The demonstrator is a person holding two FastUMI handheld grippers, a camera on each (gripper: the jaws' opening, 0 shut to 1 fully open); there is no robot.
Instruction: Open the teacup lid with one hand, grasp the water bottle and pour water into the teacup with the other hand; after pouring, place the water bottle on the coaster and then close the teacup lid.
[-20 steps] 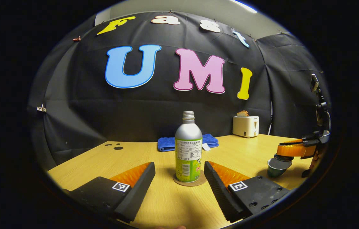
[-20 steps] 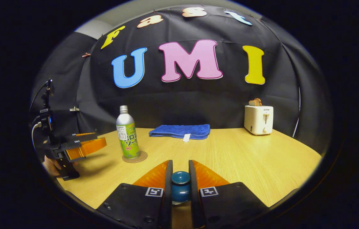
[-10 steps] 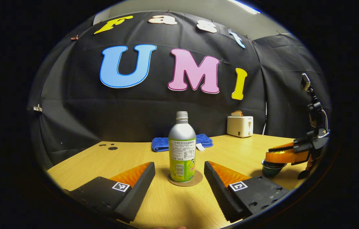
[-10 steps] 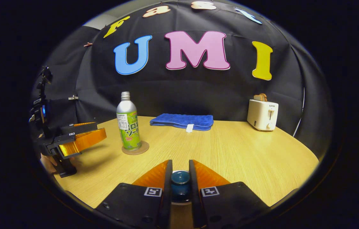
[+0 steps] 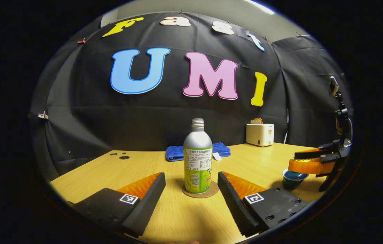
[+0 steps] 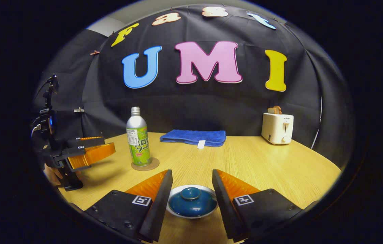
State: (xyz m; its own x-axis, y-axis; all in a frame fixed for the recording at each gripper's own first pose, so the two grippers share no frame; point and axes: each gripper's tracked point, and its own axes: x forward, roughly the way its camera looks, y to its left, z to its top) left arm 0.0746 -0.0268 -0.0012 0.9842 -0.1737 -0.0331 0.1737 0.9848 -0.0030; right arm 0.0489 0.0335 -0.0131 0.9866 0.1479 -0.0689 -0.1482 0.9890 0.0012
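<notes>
Right gripper [image 6: 192, 183] jaws spread, released; lidded teacup [image 6: 192, 202] sits between its fingers, untouched. Left gripper [image 5: 191, 184] also spread wide, water bottle [image 5: 197, 156] upright on coaster [image 5: 200, 192] just ahead between its fingertips, no contact.

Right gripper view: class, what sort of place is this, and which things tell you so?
Probably a staged recording booth, not a real kitchen: a wooden table backed by black cloth, with a toaster, folded blue towel and drink bottle set out as props.
</notes>
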